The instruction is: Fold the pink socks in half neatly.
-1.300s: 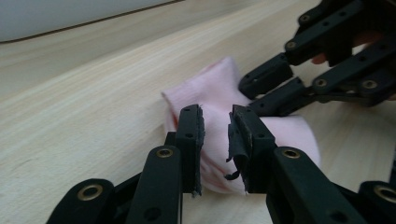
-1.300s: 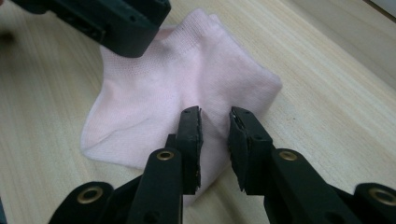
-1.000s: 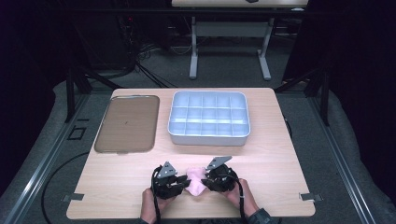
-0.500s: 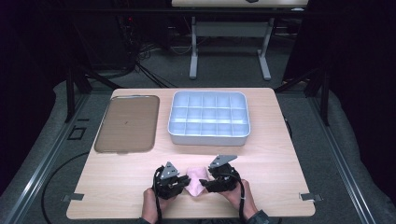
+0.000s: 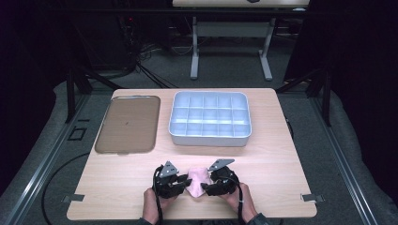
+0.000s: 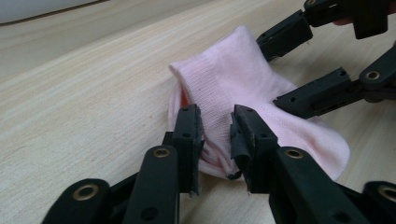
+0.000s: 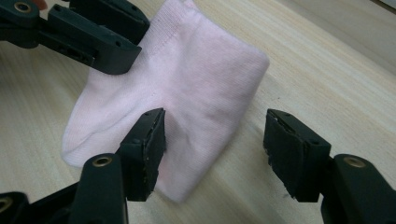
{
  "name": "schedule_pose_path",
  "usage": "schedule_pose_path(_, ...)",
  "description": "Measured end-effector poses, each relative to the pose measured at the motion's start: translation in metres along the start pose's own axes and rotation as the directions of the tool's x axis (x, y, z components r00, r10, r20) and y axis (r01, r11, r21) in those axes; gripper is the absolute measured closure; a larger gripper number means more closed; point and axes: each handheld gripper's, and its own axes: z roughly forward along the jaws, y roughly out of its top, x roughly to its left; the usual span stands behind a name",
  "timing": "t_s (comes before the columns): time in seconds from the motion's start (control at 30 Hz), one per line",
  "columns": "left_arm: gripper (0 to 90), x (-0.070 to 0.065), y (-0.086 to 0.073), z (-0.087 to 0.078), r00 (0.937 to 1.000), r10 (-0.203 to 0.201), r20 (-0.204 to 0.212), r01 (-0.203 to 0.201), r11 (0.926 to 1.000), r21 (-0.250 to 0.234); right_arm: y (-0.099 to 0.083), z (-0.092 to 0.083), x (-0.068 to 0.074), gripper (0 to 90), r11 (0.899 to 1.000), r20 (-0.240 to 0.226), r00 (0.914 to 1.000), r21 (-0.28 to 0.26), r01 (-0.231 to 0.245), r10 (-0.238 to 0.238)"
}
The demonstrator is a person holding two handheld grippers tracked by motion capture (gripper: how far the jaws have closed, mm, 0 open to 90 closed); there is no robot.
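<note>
Since the earlier frame, my right gripper [image 7: 212, 149] has been opening, straddling the pink sock's [image 7: 187, 84] edge ungripped. Left gripper [image 6: 215, 140], at nine o'clock, has just been opening too; pinch hard to confirm.

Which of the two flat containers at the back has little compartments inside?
The pale blue tray, on the right: a grid divides it. The brown tray beside it is one plain surface.

Tray [image 5: 126, 124]: lying on the table [image 5: 281, 154], far left, beside the box.
Divided box [image 5: 210, 118]: sitting right of the tray.
Sock [image 5: 197, 181]: lying at the near edge, between left gripper [image 5: 180, 183] and right gripper [image 5: 211, 184].
</note>
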Motion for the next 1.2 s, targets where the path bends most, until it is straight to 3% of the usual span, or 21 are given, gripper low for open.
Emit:
schedule_pose_path(0.33, 61.9, 0.001, 0.000, -0.012, 0.9968, -0.055, -0.057, 0.053, 0.9981, -0.032, -0.001, -0.002, 0.003, 38.5, 1.000, 0.029, 0.9995, 0.008, -0.016, 0.015)
schedule_pose_path(0.63, 59.8, -0.005, 0.002, -0.005, 0.9964, -0.065, -0.055, 0.065, 0.9978, 0.008, -0.006, -0.005, 0.004, 38.5, 0.999, 0.064, 0.9967, 0.000, -0.050, 0.050)
schedule_pose_path(0.9, 65.7, -0.009, 0.002, 0.003, 0.9971, -0.044, -0.063, 0.046, 0.9986, 0.027, -0.007, -0.006, 0.006, 38.5, 0.998, 0.079, 0.9953, -0.002, -0.056, 0.056)
schedule_pose_path(1.1, 74.0, -0.009, 0.001, 0.006, 0.9984, -0.050, -0.024, 0.050, 0.9987, 0.005, -0.011, -0.010, 0.001, 41.6, 0.998, 0.067, 0.9956, -0.003, -0.066, 0.066)
schedule_pose_path(1.2, 76.1, -0.009, 0.002, 0.009, 0.9993, -0.030, -0.024, 0.030, 0.9995, 0.006, -0.011, -0.010, 0.001, 42.3, 0.997, 0.065, 0.9952, -0.008, -0.074, 0.074)
